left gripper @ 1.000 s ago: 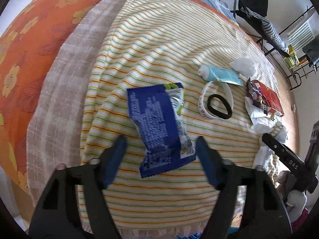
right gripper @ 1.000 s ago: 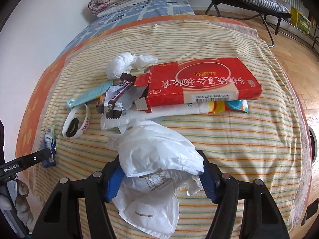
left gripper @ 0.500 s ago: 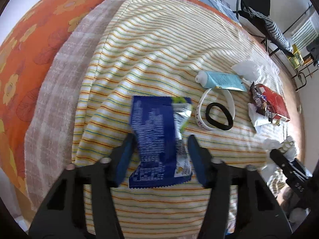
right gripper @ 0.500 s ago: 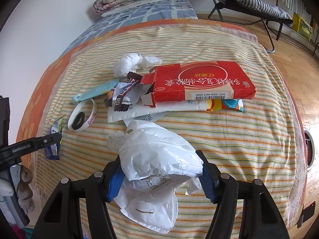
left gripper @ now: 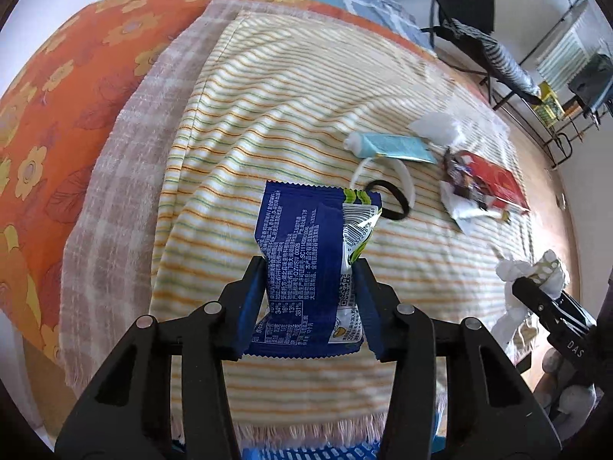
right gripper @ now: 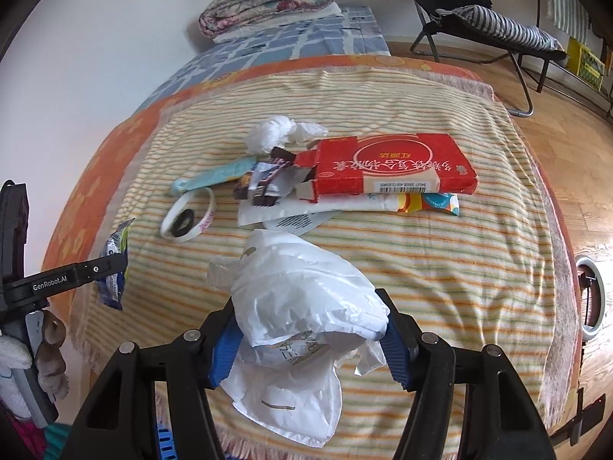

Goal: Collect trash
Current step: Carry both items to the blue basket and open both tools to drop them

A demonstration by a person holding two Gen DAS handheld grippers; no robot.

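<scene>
My left gripper (left gripper: pixel 308 299) is shut on a blue snack wrapper (left gripper: pixel 310 264) and holds it above the striped blanket (left gripper: pixel 287 115); the wrapper also shows in the right wrist view (right gripper: pixel 113 268) at the left. My right gripper (right gripper: pixel 308 333) is shut on a crumpled white plastic bag (right gripper: pixel 302 306). Farther on the blanket lie a red carton (right gripper: pixel 387 170), dark candy wrappers (right gripper: pixel 264 182), a white packet (right gripper: pixel 345 207) under the carton and a wad of white tissue (right gripper: pixel 276 134).
A light-blue tube (left gripper: pixel 390 145), a white wristband (left gripper: pixel 406 176) and a black hair tie (left gripper: pixel 390 199) lie on the blanket. A folded quilt (right gripper: pixel 268 0) sits at the bed's far end. A black folding chair (right gripper: pixel 479 19) stands on the wooden floor. A blue basket rim (left gripper: pixel 306 452) shows below.
My left gripper closed on the blue wrapper and lifted it off the blanket, pulling back. My right gripper keeps holding the white bag and has drawn back slightly.
</scene>
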